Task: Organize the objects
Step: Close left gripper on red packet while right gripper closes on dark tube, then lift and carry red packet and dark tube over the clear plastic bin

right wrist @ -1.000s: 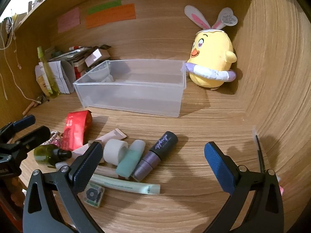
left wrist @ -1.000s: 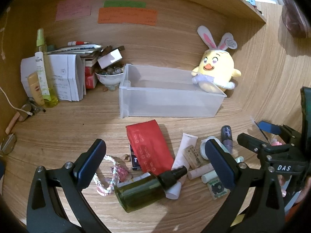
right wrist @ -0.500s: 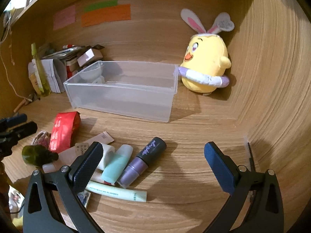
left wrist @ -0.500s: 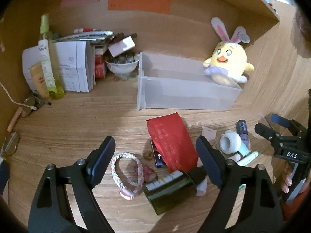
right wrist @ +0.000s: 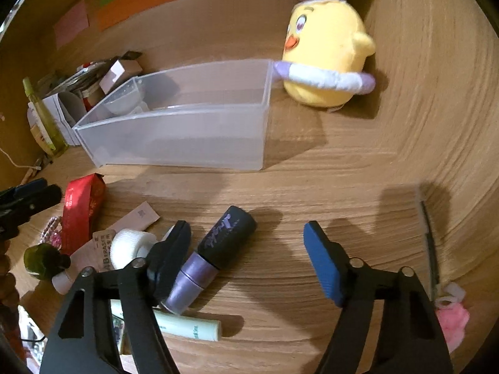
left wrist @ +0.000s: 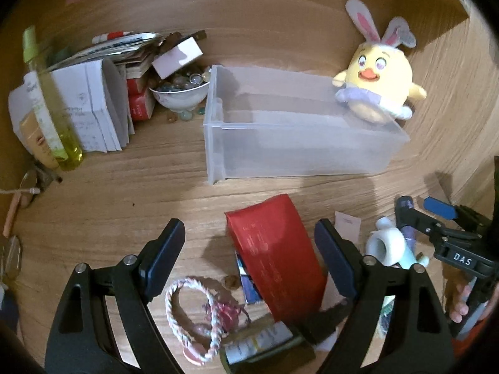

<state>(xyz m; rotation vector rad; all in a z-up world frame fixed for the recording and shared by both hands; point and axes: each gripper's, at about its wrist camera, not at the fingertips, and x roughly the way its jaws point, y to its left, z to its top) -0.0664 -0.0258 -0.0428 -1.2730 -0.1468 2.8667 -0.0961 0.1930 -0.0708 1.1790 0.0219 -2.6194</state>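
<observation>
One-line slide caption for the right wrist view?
Right gripper closing around purple bottle, clear bin and chick plush behind.

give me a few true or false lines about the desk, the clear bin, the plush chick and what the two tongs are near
1. The clear bin has nothing in it. True.
2. The plush chick sits inside the bin. False: it sits on the desk beside the bin's end.
3. The purple bottle lies between the fingers of the right tongs. True; the jaws are closing.
4. The left tongs grip the red packet. False: open, only around it.
5. The rope ring hangs on the wall. False: it lies on the desk.
</observation>
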